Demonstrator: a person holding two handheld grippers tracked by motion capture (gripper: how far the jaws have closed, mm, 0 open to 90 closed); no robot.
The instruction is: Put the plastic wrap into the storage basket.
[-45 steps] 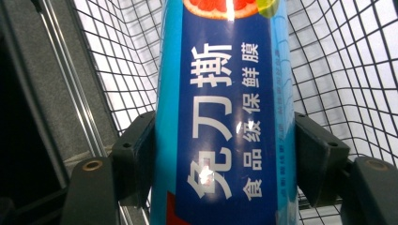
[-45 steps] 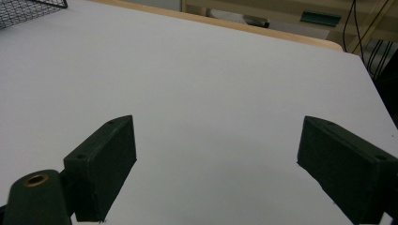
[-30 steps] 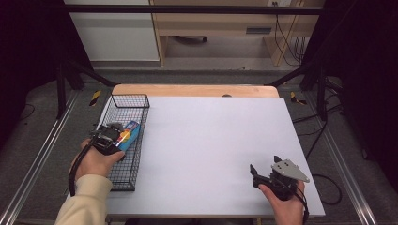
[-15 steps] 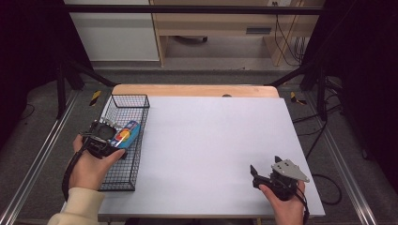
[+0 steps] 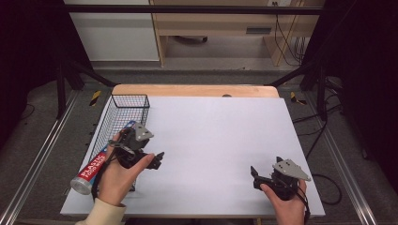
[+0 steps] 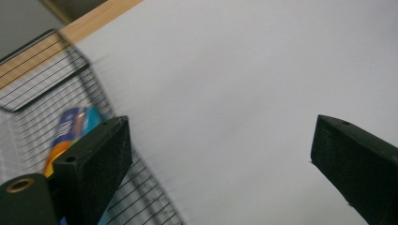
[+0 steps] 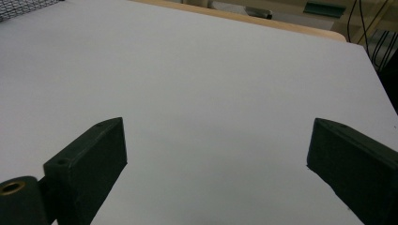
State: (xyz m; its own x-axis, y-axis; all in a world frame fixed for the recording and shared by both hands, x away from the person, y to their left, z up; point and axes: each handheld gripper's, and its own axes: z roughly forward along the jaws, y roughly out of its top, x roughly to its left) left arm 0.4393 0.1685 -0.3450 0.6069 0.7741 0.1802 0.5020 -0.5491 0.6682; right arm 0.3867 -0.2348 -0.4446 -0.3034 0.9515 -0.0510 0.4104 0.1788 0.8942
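Plainly the thing in play is the roll of plastic food wrap [image 5: 94, 169], a red and blue tube lying lengthwise in the wire basket [image 5: 123, 104] at the left of the high view, its silver cap end poking out past the basket's near end at the lower left of that frame. In the left gripper view its blue and orange label [image 6: 70, 133] sits at the left edge behind blurred wire bars.

The left claw [image 5: 158, 160] is beside the basket's right wall, over the white counter [image 5: 220, 136], with its jaws spread wide and nothing between them; the left hand [image 5: 117, 178] rests at the basket's near corner. The right claw [image 5: 255, 176] sits well apart at the lower right of the high view, also spread wide and empty, looking out across bare counter.

As I judge it, there are 2 main risks. First, the roll overhangs the near end, so a knock from the hand or trailing cable could tip it off the counter edge. Second, a reach back in from the side could catch a jaw on the wire wall and drag the whole basket. The roll is round and glossy, so a pinch off its middle may let it swivel or slip.
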